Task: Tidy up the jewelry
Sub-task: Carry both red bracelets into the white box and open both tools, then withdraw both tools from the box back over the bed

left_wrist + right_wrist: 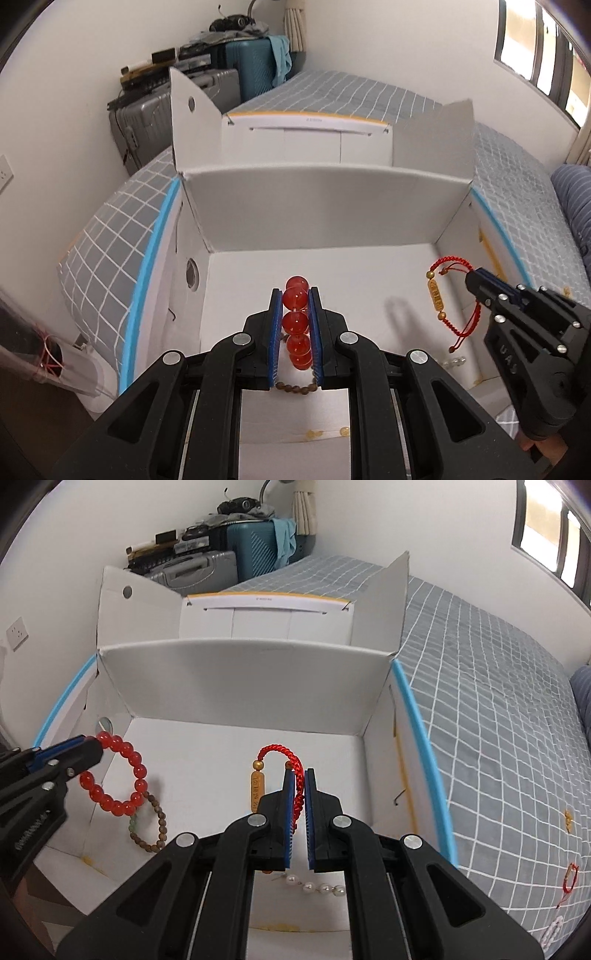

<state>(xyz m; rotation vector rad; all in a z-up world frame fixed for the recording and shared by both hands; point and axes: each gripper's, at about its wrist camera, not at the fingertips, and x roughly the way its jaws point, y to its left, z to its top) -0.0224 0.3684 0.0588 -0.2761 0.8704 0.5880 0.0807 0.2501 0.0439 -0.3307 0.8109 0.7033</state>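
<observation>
An open white cardboard box (317, 206) (243, 686) sits on the bed. My left gripper (295, 295) (94, 747) is shut on a red bead bracelet (295, 319) (138, 775) and holds it over the box's left side. My right gripper (300, 775) (471, 278) is shut on a red cord bracelet with a gold charm (275, 755) (436, 295), held over the box's middle right. A brown bead bracelet (160, 821) (295, 388) and a pearl string (317, 886) lie on the box floor.
The grey checked bedspread (498, 720) surrounds the box. More jewelry (569, 877) lies on it at the right. The box flaps (388, 602) stand up at the back. Suitcases (255, 62) with clutter on top stand against the far wall.
</observation>
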